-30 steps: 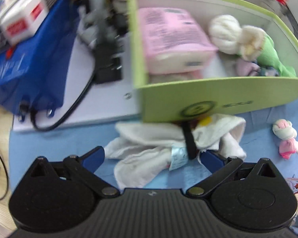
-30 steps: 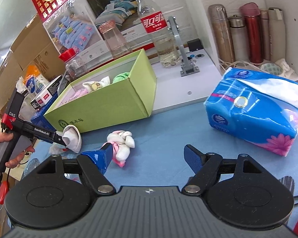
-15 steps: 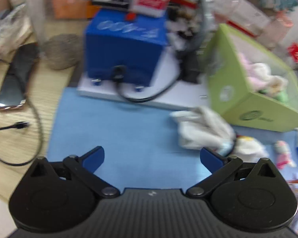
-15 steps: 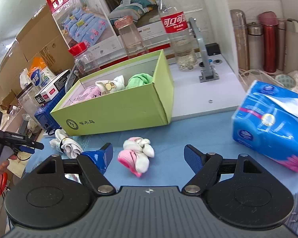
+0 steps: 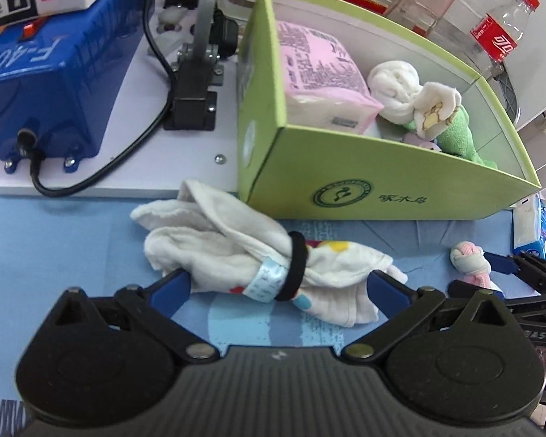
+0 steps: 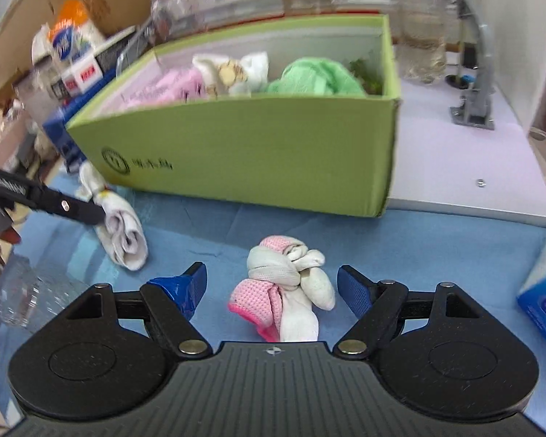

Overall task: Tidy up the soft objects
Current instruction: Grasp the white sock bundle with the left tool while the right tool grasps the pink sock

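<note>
- blue mat [image 5: 72,255] covers the tabletop, with a cluttered shelf and bottles behind.
- left gripper [image 5: 278,284] is spread wide around a white cloth bundle [image 5: 236,251] tied with a black band; it grips nothing yet.
- green box [image 6: 258,160] behind already holds a pink pack [image 5: 316,69], a white roll and a green cloth, so part of the sorting looks done.
- right gripper [image 6: 271,287] is also wide open, straddling a pink and white sock ball [image 6: 284,284] on the mat, not squeezing it.
- both loose bundles seem left to go into the box.
</note>
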Tool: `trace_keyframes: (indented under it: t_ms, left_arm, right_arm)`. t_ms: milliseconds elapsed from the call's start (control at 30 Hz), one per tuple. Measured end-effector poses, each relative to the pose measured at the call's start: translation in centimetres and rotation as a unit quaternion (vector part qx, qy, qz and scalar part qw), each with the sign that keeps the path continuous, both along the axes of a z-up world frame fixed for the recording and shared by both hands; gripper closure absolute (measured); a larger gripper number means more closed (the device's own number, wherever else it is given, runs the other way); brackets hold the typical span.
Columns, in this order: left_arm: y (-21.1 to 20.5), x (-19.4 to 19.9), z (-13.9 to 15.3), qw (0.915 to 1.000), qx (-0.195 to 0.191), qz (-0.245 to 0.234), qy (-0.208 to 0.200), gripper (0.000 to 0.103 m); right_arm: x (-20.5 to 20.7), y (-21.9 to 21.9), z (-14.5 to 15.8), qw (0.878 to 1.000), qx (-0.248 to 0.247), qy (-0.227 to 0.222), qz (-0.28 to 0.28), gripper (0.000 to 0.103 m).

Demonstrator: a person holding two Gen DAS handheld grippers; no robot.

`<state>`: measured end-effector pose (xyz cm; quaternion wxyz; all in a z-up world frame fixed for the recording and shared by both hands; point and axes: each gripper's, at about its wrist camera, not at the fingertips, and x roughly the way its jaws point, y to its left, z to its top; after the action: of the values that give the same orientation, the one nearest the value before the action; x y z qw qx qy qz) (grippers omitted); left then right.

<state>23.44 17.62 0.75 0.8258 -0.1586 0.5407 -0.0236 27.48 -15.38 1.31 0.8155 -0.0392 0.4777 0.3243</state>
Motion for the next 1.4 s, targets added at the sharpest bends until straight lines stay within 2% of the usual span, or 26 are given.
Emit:
trace_keyframes:
  t_ms: [133, 333, 433, 500, 533, 600, 633, 700, 733, 800, 900, 967, 1100, 1200, 1267, 1333, 1400]
  left_arm:
    - [-1.0, 0.8, -0.1, 0.9998, 0.016, 0.0, 0.007, 0.0]
    - [-1.8, 1.0, -0.4, 0.999, 0.036, 0.028, 0.0, 0.0]
    - [-3.1, 0.6, -0.7, 0.9972, 0.073, 0.007, -0.013, 0.0]
    - [-3.2, 0.0, -0.8, 0.9967, 0.076, 0.005, -0.029, 0.001]
    - [-3.0, -0.3, -0.8, 0.997, 0.069, 0.004, -0.035, 0.009]
    - [-2.3, -0.8, -0.3, 0.9965, 0.071, 0.002, -0.045, 0.036]
    - [-1.6, -1.1, -0.1, 0.9973, 0.058, -0.003, -0.046, 0.051]
    - [-0.1, -1.4, 0.1, 0.9987, 0.027, -0.001, -0.043, 0.054]
    - [0.5, -1.6, 0.2, 0.9989, 0.012, 0.003, -0.046, 0.055]
    - [1.2, -2.2, 0.6, 0.9985, -0.005, 0.008, -0.055, 0.057]
    - [2.3, -3.5, 1.7, 0.9972, -0.016, 0.021, -0.07, 0.059]
    - [2.8, -4.5, 2.9, 0.996, -0.011, 0.022, -0.086, 0.07]
    - [3.6, -6.3, 6.0, 0.9924, -0.005, 0.021, -0.121, 0.07]
    - [3.4, -6.9, 6.6, 0.9924, 0.018, 0.004, -0.121, 0.068]
    - [3.3, -7.2, 5.4, 0.9937, 0.028, 0.01, -0.108, 0.031]
    - [3.0, -7.3, 4.2, 0.9945, 0.019, 0.023, -0.1, 0.032]
    - [2.7, -6.9, 3.2, 0.9962, -0.011, 0.033, -0.08, 0.031]
  right_arm:
    - [0.1, 0.4, -0.3, 0.999, -0.018, -0.025, 0.006, 0.037]
    - [0.2, -0.5, -0.7, 0.999, -0.01, -0.05, 0.004, 0.036]
    - [0.1, 0.1, -1.0, 0.997, -0.025, -0.073, -0.004, 0.036]
    - [0.1, 0.4, -1.1, 0.995, -0.042, -0.085, -0.001, 0.036]
    - [0.1, 0.5, -1.1, 0.994, -0.05, -0.092, 0.004, 0.036]
    - [0.1, 0.4, -1.1, 0.994, -0.05, -0.096, 0.004, 0.039]
    - [0.1, 0.2, -1.1, 0.994, -0.049, -0.1, 0.002, 0.045]
    - [0.0, -0.5, -0.9, 0.994, -0.038, -0.106, -0.006, 0.081]
    - [0.1, -1.0, -0.7, 0.995, -0.027, -0.098, -0.011, 0.085]
    - [0.1, -1.8, -0.6, 0.996, -0.005, -0.083, -0.018, 0.087]
    - [-0.9, -2.8, 0.2, 0.995, 0.011, -0.093, -0.027, 0.087]
    - [-1.7, -3.6, 1.5, 0.994, 0.028, -0.104, -0.033, 0.087]
    - [-3.3, -4.3, 4.7, 0.988, 0.041, -0.145, -0.027, 0.086]
    - [-3.8, -4.1, 5.7, 0.986, 0.039, -0.158, -0.018, 0.086]
    - [-3.8, -3.4, 5.0, 0.986, 0.014, -0.166, -0.013, 0.086]
    - [-3.2, -3.1, 3.7, 0.987, 0.003, -0.158, -0.019, 0.086]
    - [-2.6, -3.3, 2.4, 0.99, 0.004, -0.139, -0.032, 0.086]
